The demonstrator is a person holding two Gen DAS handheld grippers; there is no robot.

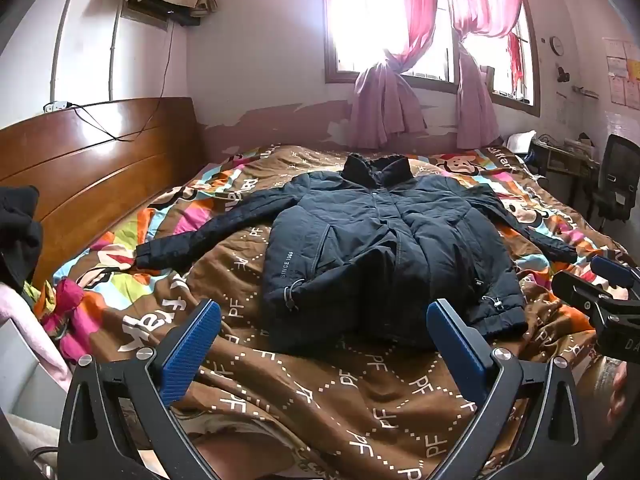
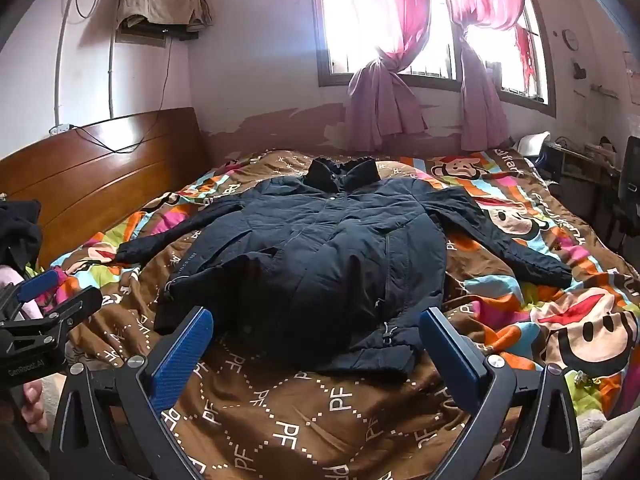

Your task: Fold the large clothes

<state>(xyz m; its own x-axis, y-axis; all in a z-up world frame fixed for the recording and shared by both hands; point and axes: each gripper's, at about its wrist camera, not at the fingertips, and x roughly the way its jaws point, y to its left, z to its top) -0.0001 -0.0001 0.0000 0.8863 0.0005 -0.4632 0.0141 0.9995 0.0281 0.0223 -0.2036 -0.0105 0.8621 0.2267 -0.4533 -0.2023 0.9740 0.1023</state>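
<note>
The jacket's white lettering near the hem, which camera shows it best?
The left wrist view: the lettering on the dark jacket reads "SINCE 1968". In the right wrist view it is faint, foreshortened and unreadable.

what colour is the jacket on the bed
Dark navy, almost black. The jacket shows best in the left wrist view, with small white lettering near its hem.
</note>
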